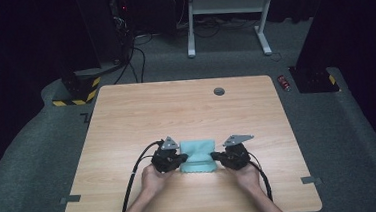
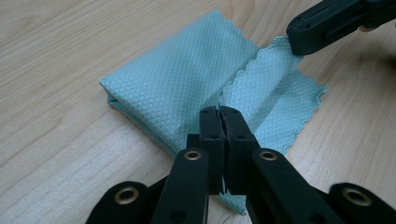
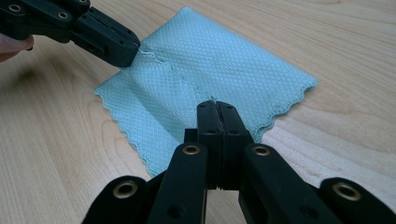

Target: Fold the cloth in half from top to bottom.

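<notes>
A teal cloth lies partly folded on the wooden table, near its front edge. My left gripper is shut on the cloth's left side. My right gripper is shut on its right side. In the left gripper view my own jaws are pressed together over a scalloped layer of the cloth, and the right gripper pinches the far hem. The right gripper view has my jaws closed over the cloth, with the left gripper nipping the opposite edge.
A grey round cap sits in the tabletop near its far edge. Tape strips mark the front corners. Beyond the table stand a white desk frame, a black-and-yellow striped base and a small red object on the carpet.
</notes>
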Motion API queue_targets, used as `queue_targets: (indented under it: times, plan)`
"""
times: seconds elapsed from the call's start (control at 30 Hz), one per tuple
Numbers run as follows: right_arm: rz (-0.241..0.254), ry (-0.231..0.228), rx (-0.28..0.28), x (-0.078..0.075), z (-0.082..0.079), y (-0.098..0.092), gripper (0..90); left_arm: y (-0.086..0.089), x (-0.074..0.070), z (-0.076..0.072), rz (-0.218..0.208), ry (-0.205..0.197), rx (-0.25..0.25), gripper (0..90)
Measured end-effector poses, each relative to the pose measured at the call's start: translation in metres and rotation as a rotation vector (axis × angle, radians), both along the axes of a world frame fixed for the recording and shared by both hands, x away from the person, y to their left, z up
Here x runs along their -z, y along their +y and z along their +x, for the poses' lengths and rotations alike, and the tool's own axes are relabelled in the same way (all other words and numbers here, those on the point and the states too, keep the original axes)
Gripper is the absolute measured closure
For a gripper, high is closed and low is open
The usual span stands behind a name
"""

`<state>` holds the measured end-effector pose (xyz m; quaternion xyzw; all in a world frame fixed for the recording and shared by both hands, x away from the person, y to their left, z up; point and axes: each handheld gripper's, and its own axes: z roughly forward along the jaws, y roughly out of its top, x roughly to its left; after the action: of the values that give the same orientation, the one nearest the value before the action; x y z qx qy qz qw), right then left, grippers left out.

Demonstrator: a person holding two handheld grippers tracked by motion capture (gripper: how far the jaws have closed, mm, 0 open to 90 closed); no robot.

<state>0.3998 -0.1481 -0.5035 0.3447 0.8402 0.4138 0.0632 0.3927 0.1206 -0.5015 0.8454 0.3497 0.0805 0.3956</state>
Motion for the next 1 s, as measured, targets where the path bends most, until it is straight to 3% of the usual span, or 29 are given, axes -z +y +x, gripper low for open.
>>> queue_targets:
  times: [0.57,0.7,0.8,0.9,1.0]
  plan:
    - [0.001,0.03,0.003,0.01,-0.004,-0.001,88.6,0.004,0.007,-0.002,-0.012,0.027,-0.012,84.2]
    - [0.0,0.035,0.012,0.009,-0.004,-0.003,84.1,0.005,0.007,-0.003,-0.015,0.029,-0.011,82.5]
    - [0.005,0.038,0.02,0.008,-0.004,-0.005,78.6,0.008,0.006,-0.003,-0.031,0.033,-0.026,77.5]
    - [0.02,0.035,0.032,0.006,-0.004,-0.008,74.1,0.009,0.002,-0.005,-0.029,0.011,-0.051,64.8]
    - [0.043,0.018,0.046,0.0,-0.006,-0.011,71.5,0.011,-0.006,-0.007,-0.041,-0.01,-0.064,58.4]
